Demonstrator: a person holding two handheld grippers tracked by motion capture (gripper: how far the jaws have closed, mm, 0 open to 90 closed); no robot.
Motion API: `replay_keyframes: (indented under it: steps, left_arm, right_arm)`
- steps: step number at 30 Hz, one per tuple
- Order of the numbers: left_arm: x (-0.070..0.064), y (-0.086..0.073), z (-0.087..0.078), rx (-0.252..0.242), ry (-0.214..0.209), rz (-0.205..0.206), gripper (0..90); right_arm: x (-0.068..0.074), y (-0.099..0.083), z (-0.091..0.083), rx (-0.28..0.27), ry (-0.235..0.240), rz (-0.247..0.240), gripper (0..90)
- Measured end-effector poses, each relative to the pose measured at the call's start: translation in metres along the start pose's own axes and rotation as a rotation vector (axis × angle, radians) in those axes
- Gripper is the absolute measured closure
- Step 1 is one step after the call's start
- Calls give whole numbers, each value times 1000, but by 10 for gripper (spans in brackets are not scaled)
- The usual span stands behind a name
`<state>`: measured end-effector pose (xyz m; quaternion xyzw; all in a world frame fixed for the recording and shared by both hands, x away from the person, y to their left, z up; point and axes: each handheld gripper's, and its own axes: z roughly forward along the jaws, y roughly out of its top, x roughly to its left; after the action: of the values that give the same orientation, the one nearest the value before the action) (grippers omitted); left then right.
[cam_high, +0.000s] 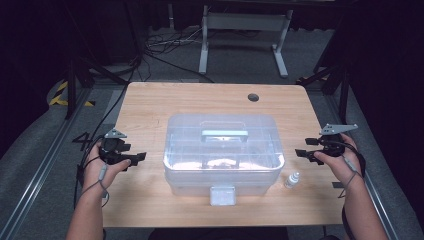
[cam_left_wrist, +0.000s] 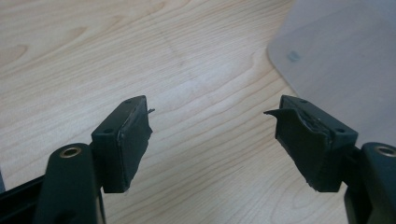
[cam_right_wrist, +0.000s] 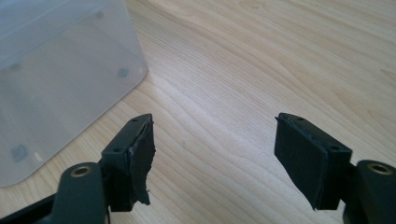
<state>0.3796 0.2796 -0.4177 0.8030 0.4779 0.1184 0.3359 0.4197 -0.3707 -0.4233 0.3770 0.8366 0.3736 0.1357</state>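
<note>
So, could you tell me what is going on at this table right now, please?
A person sits at the wooden table with a two-jaw gripper in each hand. The left gripper and the right gripper are both open and empty, one on either side of a clear plastic storage box whose lid is on. Neither touches it. A small bottle stands by the box's right front corner.
</note>
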Motion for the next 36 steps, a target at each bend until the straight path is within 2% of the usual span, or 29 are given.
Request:
replay_keyframes:
  steps: [3, 5, 9, 13, 15, 17, 21, 26, 29, 31, 36]
  left_arm:
    - [-7, 8, -10, -4, -23, 41, 309]
    - [-13, 13, -17, -10, -17, 70, 328]
    - [-20, 18, -26, -37, -31, 83, 342]
    - [-20, 19, -28, -51, -51, 81, 361]
    - [-22, 20, -29, -55, -57, 79, 371]
    - [-25, 22, -30, -63, -70, 85, 376]
    - [-29, 23, -32, -68, -86, 100, 379]
    - [-29, 23, -31, -58, -86, 104, 381]
    - [-29, 23, -32, -62, -92, 103, 381]
    - [-31, 23, -33, -67, -108, 89, 382]
    - [-30, 24, -33, -71, -109, 86, 383]
  right_arm:
    - [-1, 0, 0, -1, 5, 10, 233]
    - [-1, -1, 0, 1, 3, 18, 227]
    - [2, 1, 1, -4, 17, 37, 195]
    - [6, 4, -3, -10, 26, 17, 258]
    - [8, 7, -9, -19, 38, -10, 341]
    - [9, 7, -12, -21, 42, -22, 379]
    - [12, 10, -15, -25, 54, -23, 449]
    - [21, 23, -20, -78, 105, -34, 497]
    - [24, 35, -27, -87, 105, -67, 516]
    - [29, 46, -34, -117, 128, -95, 516]
    - [43, 69, -47, -134, 176, -132, 492]
